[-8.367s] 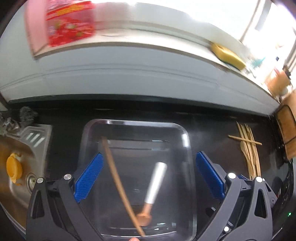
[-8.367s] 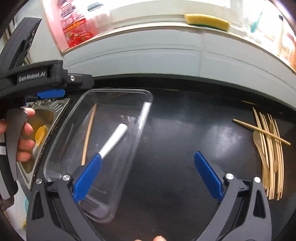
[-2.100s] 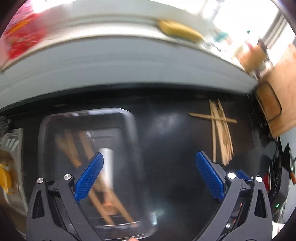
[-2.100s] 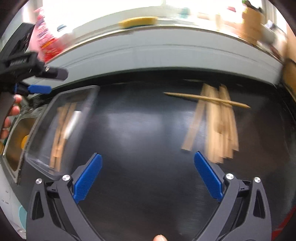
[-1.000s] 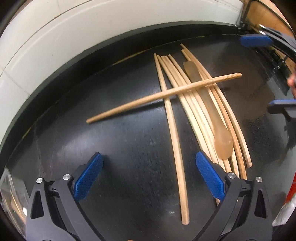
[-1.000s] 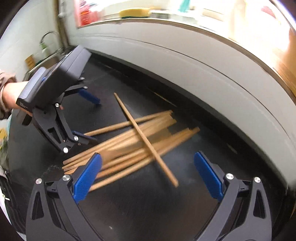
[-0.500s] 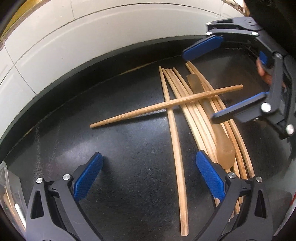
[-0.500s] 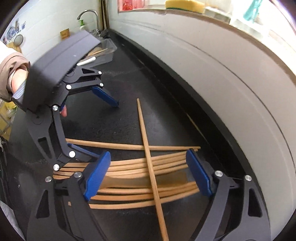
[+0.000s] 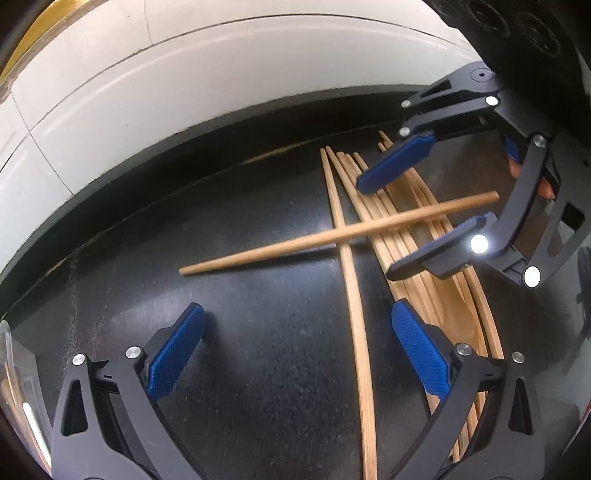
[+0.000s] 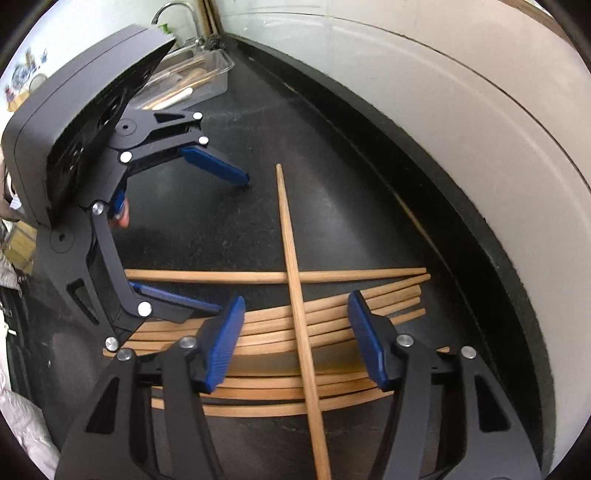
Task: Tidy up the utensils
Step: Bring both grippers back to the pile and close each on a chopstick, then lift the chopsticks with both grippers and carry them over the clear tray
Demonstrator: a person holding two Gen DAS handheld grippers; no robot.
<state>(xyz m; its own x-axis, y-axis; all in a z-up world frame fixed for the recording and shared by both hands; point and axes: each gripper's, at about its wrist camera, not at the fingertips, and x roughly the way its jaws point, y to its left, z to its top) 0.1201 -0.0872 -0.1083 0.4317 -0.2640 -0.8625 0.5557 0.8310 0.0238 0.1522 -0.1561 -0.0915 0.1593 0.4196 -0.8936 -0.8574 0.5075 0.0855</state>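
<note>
Several wooden chopsticks [image 9: 373, 218] [image 10: 332, 321] and a wooden spoon [image 9: 458, 314] lie in a pile on the black counter. One chopstick [image 9: 295, 243] [image 10: 291, 240] lies across the pile. My right gripper [image 10: 295, 299] [image 9: 376, 229] hangs over the pile, its jaws closing around that crossing chopstick; the pads are not touching it. My left gripper [image 9: 297, 308] [image 10: 229, 243] is open, low over the counter at the pile's near end, straddling a single long chopstick [image 9: 354, 314] [image 10: 221, 276].
A clear container [image 10: 221, 62] [image 9: 14, 369] holding utensils stands further along the counter by the sink and faucet [image 10: 173, 7]. A white tiled wall [image 9: 221, 92] runs behind the counter. A person's finger [image 10: 122, 218] shows on the left gripper's handle.
My right gripper has come in over the pile, dropped lower, and narrowed its jaws around the crossing chopstick. The left gripper has barely moved. The utensils lie as before.
</note>
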